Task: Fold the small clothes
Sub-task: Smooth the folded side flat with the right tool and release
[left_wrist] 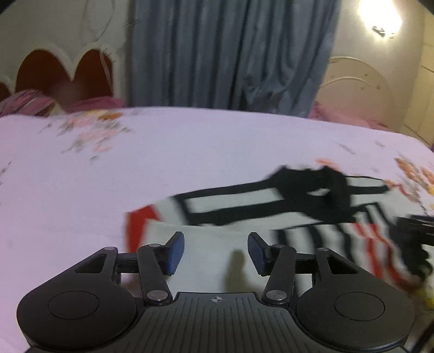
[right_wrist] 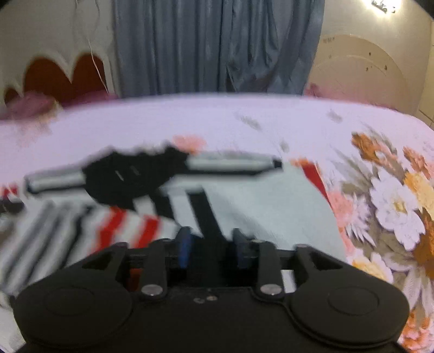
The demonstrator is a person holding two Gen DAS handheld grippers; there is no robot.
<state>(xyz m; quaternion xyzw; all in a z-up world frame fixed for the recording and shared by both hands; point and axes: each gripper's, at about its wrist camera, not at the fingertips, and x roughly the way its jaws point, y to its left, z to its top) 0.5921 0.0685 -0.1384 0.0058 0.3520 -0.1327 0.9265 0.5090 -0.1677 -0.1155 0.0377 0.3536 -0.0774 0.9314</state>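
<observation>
A small white garment [left_wrist: 244,206] with black bands and red stripes lies spread on the bed, blurred by motion. My left gripper [left_wrist: 216,251] hovers over the garment's plain white near part. Its blue pads [left_wrist: 175,252] stand apart with nothing pinched between them. At the right edge of the left wrist view a dark shape [left_wrist: 415,230] rests on the striped part, probably the other gripper. In the right wrist view the same garment [right_wrist: 257,206] fills the middle. My right gripper [right_wrist: 211,244] is open just above it, with a black band of the cloth running toward the gap.
A pale lilac bedsheet [left_wrist: 190,152] with flower prints [right_wrist: 393,203] covers the bed. Behind it hang a grey-blue curtain [left_wrist: 230,54] and a scalloped red headboard [left_wrist: 65,73]. Pink pillows [left_wrist: 27,103] lie at the back left. A bright wall lamp [left_wrist: 379,16] glares at the top right.
</observation>
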